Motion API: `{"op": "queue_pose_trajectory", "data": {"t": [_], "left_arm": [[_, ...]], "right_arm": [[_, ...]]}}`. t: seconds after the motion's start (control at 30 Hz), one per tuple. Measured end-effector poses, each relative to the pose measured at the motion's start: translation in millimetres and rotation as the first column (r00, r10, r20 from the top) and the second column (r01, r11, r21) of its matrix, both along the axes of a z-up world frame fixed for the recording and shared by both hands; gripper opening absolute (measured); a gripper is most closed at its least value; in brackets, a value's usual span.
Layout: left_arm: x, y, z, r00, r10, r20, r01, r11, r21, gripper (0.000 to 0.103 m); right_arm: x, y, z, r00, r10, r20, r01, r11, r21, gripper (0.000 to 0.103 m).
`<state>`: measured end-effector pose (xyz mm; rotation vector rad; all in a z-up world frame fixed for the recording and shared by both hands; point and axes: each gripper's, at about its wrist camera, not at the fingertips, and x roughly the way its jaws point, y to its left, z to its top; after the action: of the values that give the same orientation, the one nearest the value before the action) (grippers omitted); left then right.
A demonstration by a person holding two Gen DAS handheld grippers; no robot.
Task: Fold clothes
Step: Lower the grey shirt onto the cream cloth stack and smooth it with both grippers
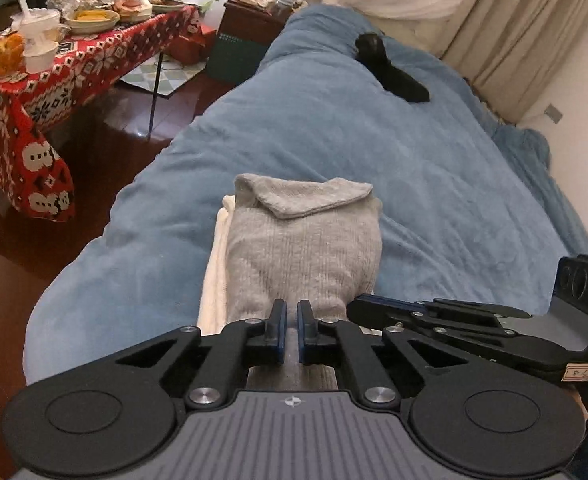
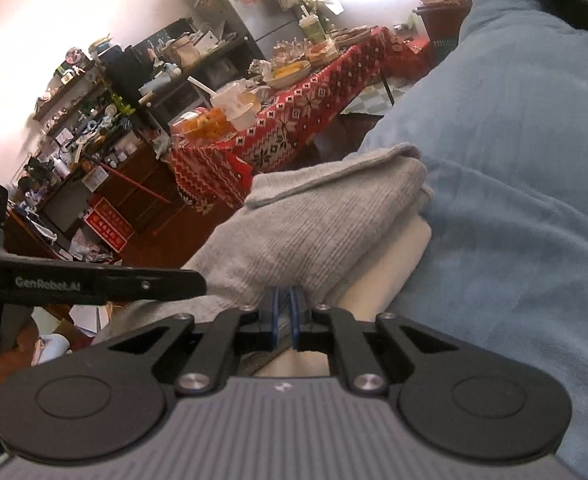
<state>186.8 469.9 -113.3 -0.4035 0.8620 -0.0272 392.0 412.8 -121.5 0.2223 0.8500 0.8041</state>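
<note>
Both tongs, left and right, pinch near edge of grey knit (over cream layer) on bed; uneven pull could spill fold.

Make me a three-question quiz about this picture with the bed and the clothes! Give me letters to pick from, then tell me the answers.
1. Where does the grey sweater lie?
A. on the red tablecloth
B. on top of a cream garment on the blue blanket
C. on the floor

2. What colour is the cloth on the food table?
A. red with white patterns
B. plain green
C. yellow stripes

3. How does the left gripper stand?
A. wide open in the air
B. shut on the near edge of the grey sweater
C. shut on a cup

Answers:
1 B, the cream fabric shows under the sweater's side, both on the blanket.
2 A, white snowflake shapes cover the red cloth.
3 B, grey knit sits pinched between its nearly closed pads; the right gripper pinches the same sweater.
</note>
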Motion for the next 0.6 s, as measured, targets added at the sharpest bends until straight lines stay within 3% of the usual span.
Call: {"op": "queue_pose_trajectory", "data": {"t": [0.23,0.6], "left_arm": [[-22.2,-11.8,19.4,0.999,-0.04,0.014,0.039,0.999,0.033,0.005],[-62.2,-24.4,4.8,0.997,-0.032,-0.066,0.035,0.999,0.038,0.005]], "right_arm": [[-31.0,-2.3,31.7,0.996,0.072,0.048,-0.074,0.996,0.044,0.007],[-80.9,-5.8,31.5,0.991,0.133,0.021,-0.133,0.991,0.026,0.008]]}}
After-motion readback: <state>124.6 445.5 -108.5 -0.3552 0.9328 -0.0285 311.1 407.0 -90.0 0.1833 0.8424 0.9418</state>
